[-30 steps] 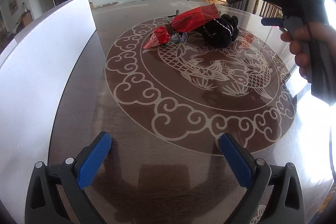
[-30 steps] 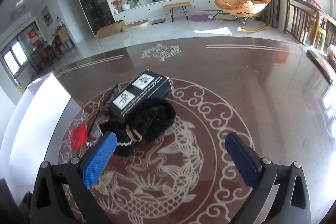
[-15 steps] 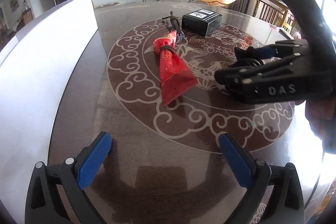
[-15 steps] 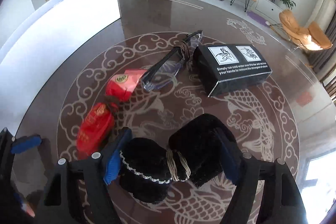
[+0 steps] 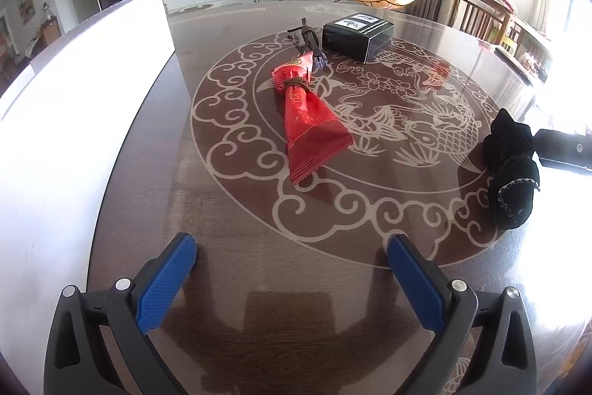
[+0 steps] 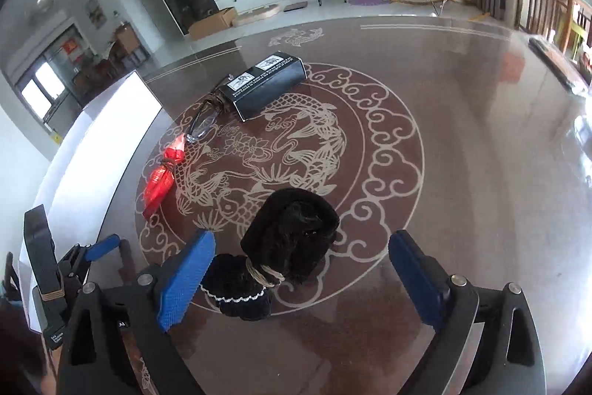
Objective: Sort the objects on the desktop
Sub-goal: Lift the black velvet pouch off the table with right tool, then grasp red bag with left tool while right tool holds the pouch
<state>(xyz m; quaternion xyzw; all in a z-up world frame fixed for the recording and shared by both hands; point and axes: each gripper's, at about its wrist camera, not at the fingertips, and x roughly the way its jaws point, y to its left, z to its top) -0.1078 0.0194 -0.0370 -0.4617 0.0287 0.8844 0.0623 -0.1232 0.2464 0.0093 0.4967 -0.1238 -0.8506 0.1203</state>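
Dark glossy carp-patterned table [image 5: 259, 284] in a living room; both hand-held grippers [image 5: 292, 278] [image 6: 301, 274] wide apart, empty.

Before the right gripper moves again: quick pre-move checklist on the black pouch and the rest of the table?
1. Right gripper open: ok, blue pads spread wide.
2. Black pouch released: ok, it lies on the table, neither pad touching it.
3. Pouch apart from the other items: ok, it sits near the ring's edge, clear of the red packet, glasses and black box.
4. Left gripper free: ok, open and holding nothing.
5. Next pick reachable: cannot tell; the glasses touch the packet's tied end and lie against the box.
6. Sorting destination: cannot tell, no bin visible.
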